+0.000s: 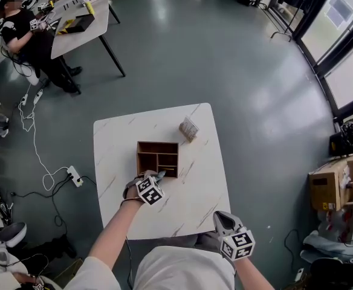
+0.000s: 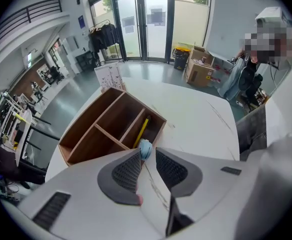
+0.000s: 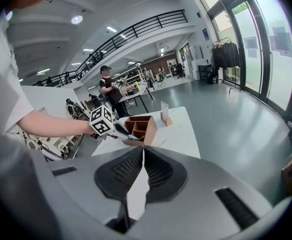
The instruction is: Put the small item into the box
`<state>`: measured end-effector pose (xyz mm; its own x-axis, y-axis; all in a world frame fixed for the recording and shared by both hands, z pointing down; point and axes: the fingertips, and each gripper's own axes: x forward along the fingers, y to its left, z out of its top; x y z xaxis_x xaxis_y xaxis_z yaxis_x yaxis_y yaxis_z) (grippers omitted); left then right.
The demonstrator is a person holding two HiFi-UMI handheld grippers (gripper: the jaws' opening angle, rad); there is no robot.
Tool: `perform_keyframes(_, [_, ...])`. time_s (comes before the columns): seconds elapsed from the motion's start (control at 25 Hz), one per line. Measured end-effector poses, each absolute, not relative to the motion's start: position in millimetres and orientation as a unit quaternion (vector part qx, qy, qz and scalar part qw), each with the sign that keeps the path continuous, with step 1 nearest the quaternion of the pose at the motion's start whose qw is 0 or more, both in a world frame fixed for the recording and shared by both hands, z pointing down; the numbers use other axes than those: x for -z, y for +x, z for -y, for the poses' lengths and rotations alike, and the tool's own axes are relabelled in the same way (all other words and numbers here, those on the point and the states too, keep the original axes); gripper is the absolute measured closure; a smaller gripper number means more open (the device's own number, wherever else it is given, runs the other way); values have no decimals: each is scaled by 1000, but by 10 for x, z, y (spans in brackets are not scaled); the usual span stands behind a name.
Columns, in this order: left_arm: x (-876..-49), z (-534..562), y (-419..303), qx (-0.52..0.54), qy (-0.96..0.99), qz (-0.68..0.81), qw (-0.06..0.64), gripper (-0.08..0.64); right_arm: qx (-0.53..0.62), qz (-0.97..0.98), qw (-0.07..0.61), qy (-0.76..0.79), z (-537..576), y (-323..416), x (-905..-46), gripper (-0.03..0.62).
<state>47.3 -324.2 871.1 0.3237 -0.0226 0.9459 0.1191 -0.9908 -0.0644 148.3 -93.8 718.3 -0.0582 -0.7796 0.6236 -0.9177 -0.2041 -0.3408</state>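
So, the left tongs (image 2: 147, 154) are clamped on a small light-blue rounded item (image 2: 145, 148), held right at the near edge of the brown wooden compartment box (image 1: 139, 157) in the middle of the white marbled surface (image 1: 194, 192); it's not inside yet; one narrow compartment has a thin yellow stick (image 2: 141, 130) in it; the right tongs (image 3: 142, 154) are pressed together with nothing between them, over the near right corner; a small printed card stand (image 1: 189, 128) sits toward the far right corner.
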Motion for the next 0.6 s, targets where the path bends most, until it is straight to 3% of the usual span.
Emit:
perform_keyframes(0.28, [-8483, 3195, 308, 550, -835, -3, 22, 461, -364, 633, 97, 676, 962, 1383, -7124, 565])
perform_keyframes(0.6, [-7979, 3083, 163, 468, -882, -56, -21, 525, -341, 639, 101, 682, 943, 1318, -6971, 565])
